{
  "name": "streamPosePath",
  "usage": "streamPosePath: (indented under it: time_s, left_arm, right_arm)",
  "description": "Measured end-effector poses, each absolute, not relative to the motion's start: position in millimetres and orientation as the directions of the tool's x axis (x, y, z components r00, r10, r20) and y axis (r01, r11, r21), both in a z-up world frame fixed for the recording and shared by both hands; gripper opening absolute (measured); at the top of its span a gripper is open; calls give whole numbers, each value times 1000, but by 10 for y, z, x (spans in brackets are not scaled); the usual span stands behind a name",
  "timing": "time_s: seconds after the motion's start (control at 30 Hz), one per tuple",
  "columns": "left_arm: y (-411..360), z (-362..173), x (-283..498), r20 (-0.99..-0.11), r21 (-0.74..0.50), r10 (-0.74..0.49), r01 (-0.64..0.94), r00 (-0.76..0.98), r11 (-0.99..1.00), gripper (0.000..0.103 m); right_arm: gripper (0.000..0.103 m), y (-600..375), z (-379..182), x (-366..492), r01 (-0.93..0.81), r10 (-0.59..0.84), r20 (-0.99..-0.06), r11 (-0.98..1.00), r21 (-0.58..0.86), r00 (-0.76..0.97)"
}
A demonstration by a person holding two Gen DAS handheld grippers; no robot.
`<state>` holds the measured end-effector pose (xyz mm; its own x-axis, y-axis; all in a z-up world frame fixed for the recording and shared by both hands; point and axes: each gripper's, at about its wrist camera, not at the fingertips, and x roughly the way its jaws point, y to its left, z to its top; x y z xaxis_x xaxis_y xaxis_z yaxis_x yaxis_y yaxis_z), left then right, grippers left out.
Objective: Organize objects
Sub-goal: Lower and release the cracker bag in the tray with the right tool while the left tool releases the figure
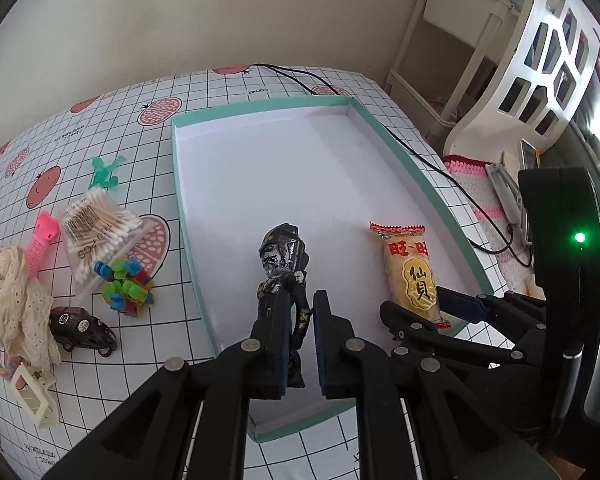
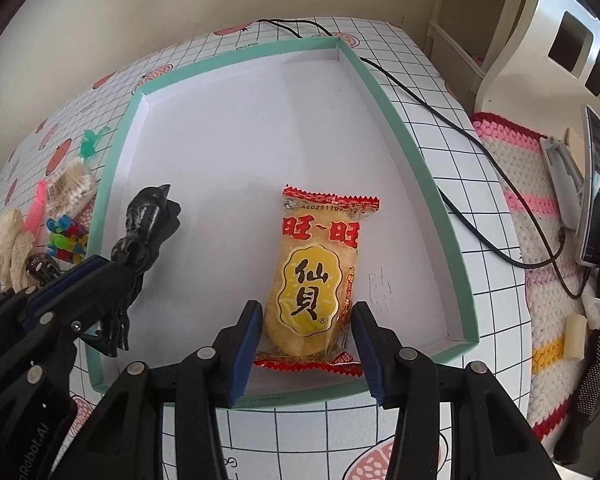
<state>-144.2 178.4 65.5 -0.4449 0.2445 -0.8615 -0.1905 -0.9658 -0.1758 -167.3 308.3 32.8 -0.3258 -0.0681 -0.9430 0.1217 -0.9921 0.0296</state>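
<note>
Red-and-yellow plastic snack packet (image 2: 315, 280): "旺~旺", "仙貝". Clear plastic bag of cotton swabs (image 1: 97, 236): "100 PCS". Black gripper body (image 2: 28, 452): "Robot.AI".

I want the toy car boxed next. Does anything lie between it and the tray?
Yes. The heap of colourful clips sits between the toy car and the tray, with the cotton swab pack just behind it. Lifting the car over looks easiest.
</note>
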Motion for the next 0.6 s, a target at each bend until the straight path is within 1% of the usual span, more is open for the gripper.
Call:
streamPosePath:
  time_s: [0.13,0.2,0.27,0.5,0.6]
  left_arm:
    - [1760,676,-1431,-857,-182,247,-184,-453,-966,21]
    - [1750,690,-1428,-855,-182,246,-180,-457,-967,22]
    - [1725,700,-1435,-852,-189,249,-172,-460,-967,22]
    - [1639,765,-1436,-835,-206,251,-146,-490,-968,25]
    - [1606,783,-1438,-826,-216,255,-136,-502,-967,35]
  right_arm:
    - [56,3090,337,-1663,113,-69,-942,-993,33,-328]
    - [57,3097,347,-1661,106,-69,-941,-994,35,-333]
    - [63,3115,362,-1666,99,-71,-938,-994,39,-340]
    - [63,3135,407,-1665,92,-66,-932,-995,36,-356]
    - [64,3128,412,-1671,88,-67,-931,-995,37,-360]
